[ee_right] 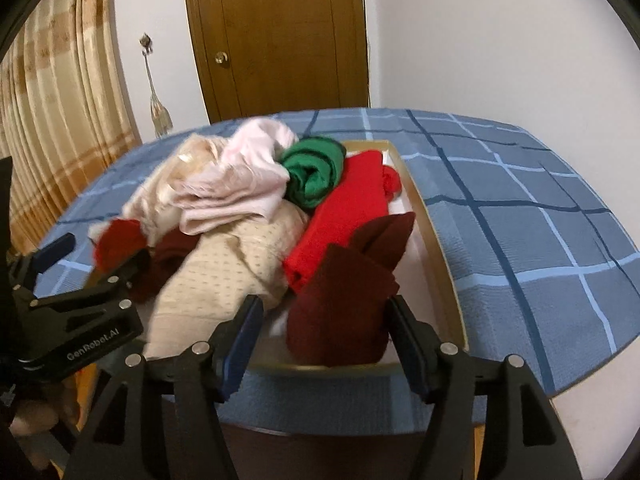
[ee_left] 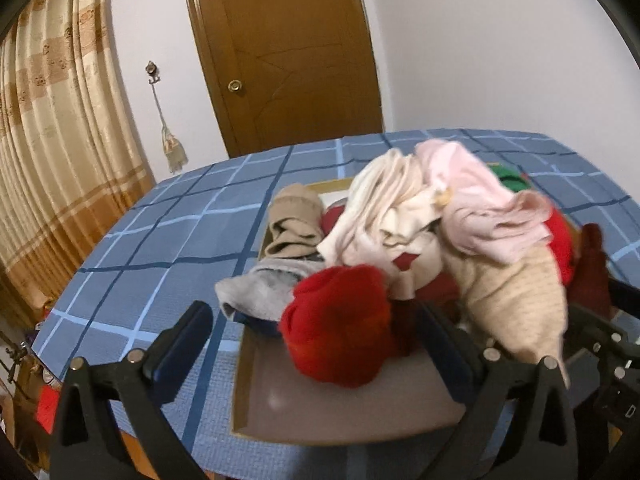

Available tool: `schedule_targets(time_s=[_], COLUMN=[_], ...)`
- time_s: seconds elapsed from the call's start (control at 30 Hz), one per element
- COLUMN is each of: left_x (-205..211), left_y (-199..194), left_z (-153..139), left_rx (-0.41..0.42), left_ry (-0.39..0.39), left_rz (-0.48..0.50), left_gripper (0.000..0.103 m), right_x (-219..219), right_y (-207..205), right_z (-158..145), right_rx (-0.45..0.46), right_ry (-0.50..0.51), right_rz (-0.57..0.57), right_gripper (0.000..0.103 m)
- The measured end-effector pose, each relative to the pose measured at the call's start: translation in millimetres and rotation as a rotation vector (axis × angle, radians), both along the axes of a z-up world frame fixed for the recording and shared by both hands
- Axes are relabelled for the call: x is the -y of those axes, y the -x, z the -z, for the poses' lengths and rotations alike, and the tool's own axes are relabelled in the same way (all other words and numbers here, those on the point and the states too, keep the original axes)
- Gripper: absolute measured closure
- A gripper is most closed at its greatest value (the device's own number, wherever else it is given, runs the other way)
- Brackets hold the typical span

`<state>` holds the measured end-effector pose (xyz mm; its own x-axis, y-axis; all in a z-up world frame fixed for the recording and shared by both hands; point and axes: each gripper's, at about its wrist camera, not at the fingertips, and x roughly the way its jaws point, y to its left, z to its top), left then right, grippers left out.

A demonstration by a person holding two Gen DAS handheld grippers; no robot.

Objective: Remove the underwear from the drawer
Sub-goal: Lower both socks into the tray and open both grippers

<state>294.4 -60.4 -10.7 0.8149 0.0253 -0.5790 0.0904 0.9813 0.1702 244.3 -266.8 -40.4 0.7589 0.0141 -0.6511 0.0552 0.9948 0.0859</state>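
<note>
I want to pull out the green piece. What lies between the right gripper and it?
In the right wrist view, a dark red garment sits at the right gripper, then a bright red one before the green piece.

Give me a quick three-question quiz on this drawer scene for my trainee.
1. True or false: the green roll lies in the drawer.
2. What sits between the right claw's fingers? A maroon cloth; B green roll; C nothing.
3. What pattern is on the sheet under the drawer?
Key: 1 true; 2 A; 3 blue checks.
</note>
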Motion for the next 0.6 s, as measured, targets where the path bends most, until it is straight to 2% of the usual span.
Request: schedule_targets(time_s=[0.43,0.6], left_x=[-14.8,-18.8], left_y=[54.1,71.0], left_z=[-10.2,-13.1], left_rx=[-0.016,0.007], left_ry=[0.074,0.078], left_rz=[0.030,0.028], left_gripper=[0.001,0.001], right_x=[-3.4,-10.9], right_y=[64.5,80.5], right_z=[-23.3,-25.0], right_rx=[0.128,0.154], right_ry=[-0.118,-0.110], right_rz=[0.045,0.039], right_gripper=[0.036,0.036])
